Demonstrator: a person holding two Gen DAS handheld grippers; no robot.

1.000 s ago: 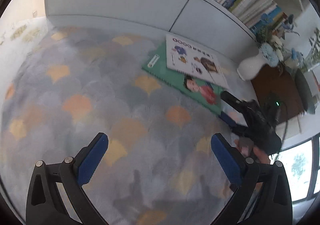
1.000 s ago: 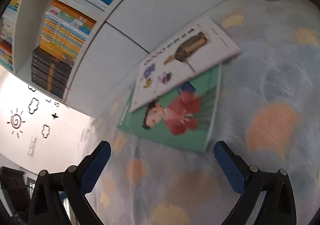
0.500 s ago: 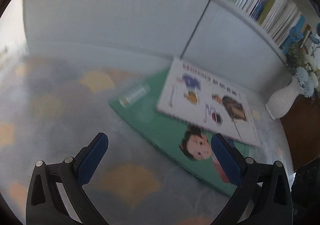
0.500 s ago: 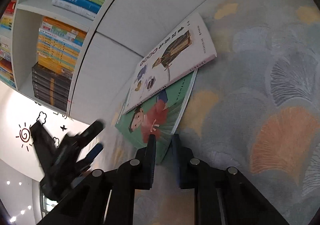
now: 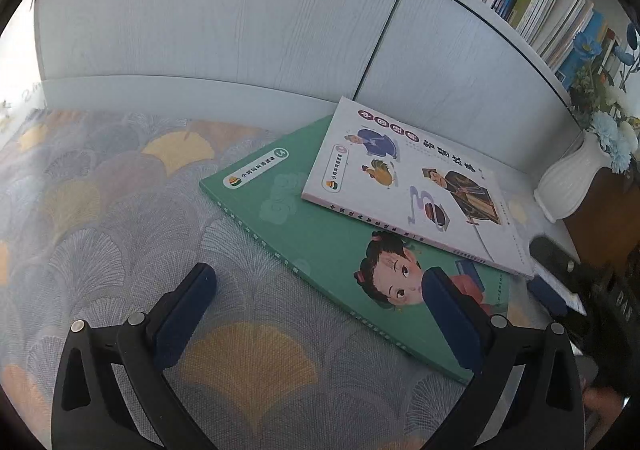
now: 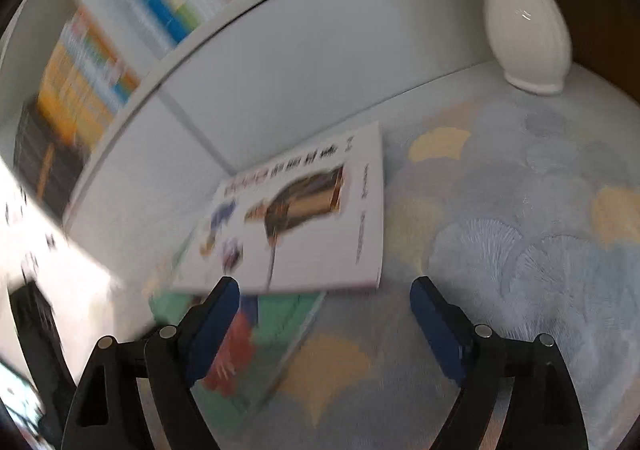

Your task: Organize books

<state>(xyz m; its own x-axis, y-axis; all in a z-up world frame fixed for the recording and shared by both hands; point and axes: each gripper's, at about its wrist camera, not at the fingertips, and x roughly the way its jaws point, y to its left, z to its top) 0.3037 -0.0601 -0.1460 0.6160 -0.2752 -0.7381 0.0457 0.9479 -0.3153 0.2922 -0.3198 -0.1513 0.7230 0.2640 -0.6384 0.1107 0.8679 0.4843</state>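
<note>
Both the left tongs (image 5: 320, 314) and the right tongs (image 6: 324, 314) are hovering spread and empty over the carpet (image 5: 120, 217). There the white book (image 5: 412, 185) is lying flat across the green book (image 5: 320, 234), long axes slanting toward the cabinet (image 5: 224, 9). Thin, light, floppy paperbacks; pinching an overhanging edge looks best.

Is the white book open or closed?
Closed. The white book lies flat with its front cover up, no inside pages showing, resting partly on the green book on the carpet.
</note>
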